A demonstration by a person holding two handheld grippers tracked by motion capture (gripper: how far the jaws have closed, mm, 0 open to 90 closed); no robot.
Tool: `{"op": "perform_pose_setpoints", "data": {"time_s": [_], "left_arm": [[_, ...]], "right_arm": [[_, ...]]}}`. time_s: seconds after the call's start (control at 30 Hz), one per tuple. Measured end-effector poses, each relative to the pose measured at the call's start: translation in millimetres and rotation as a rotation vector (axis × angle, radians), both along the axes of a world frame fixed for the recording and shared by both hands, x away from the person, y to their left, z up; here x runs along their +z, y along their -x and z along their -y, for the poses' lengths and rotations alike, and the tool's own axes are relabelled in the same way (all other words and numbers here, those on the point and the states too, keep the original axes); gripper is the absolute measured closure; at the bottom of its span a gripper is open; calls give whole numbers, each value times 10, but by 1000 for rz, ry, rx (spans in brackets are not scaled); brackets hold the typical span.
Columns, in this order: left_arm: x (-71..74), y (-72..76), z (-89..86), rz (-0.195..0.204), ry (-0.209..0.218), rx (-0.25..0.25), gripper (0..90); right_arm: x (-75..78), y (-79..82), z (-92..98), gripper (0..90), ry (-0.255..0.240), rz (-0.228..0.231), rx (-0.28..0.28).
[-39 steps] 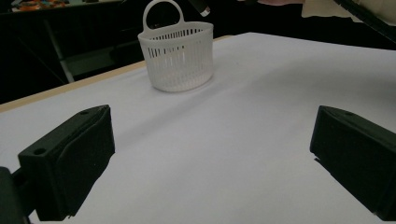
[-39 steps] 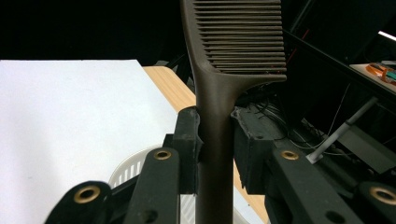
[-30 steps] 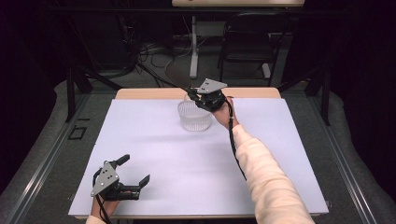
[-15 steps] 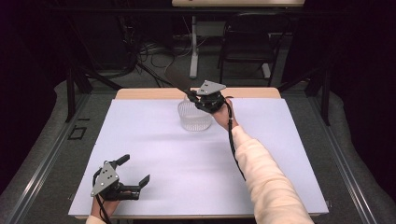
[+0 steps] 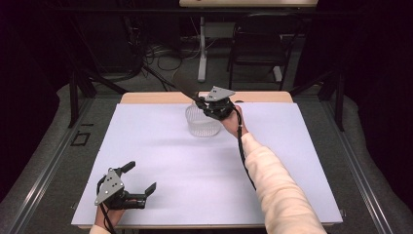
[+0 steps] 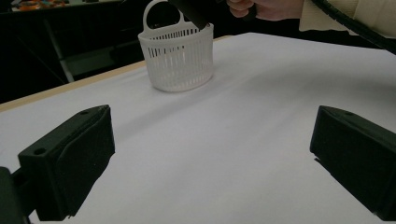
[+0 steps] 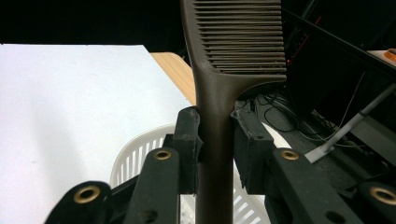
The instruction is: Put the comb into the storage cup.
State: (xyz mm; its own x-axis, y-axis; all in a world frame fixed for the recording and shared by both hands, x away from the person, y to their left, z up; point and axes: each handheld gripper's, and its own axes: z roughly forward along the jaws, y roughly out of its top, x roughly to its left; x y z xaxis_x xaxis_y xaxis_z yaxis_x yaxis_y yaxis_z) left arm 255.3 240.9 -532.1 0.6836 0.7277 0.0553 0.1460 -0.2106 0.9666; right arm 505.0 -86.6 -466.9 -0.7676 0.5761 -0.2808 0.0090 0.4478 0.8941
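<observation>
A white slatted basket point(image 5: 202, 124) with a loop handle stands at the far middle of the white table cover point(image 5: 195, 170). My right gripper point(image 5: 201, 102) hovers just above the basket's far right rim, shut on the handle of a dark brown comb point(image 5: 184, 89). In the right gripper view the pads point(image 7: 189, 140) clamp the comb point(image 7: 238, 37) by its stem, teeth end pointing away, with the basket point(image 7: 135, 154) below. My left gripper point(image 5: 141, 178) rests at the near left of the table, open and holding nothing. From it, the basket point(image 6: 177, 56) stands well ahead of the jaws.
A wooden table edge point(image 5: 146, 97) shows behind the cover. Beyond it are a dark chair point(image 5: 258, 44), cables and a white stand leg point(image 5: 202, 53) on the floor. A cream sleeve point(image 5: 272, 180) crosses the table's right half.
</observation>
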Motion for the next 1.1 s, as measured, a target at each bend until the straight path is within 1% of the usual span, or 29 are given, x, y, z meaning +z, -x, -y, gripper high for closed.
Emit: {"op": "perform_pose_setpoints", "data": {"time_s": [0.07, 0.5, 0.67, 1.03, 1.1], "left_arm": [[1, 4, -1, 0, 1, 2, 0], [4, 8, 2, 2, 2, 0, 0], [2, 3, 1, 1, 2, -1, 0], [7, 9, 0, 3, 2, -1, 0], [7, 10, 0, 3, 3, -1, 0]], "right_arm": [[-3, -2, -4, 726, 9, 0, 2], [-11, -5, -10, 726, 25, 0, 5], [-47, -23, 9, 726, 22, -11, 5], [-112, -37, -7, 724, 62, -31, 7], [-130, -44, -4, 724, 63, -36, 5]]}}
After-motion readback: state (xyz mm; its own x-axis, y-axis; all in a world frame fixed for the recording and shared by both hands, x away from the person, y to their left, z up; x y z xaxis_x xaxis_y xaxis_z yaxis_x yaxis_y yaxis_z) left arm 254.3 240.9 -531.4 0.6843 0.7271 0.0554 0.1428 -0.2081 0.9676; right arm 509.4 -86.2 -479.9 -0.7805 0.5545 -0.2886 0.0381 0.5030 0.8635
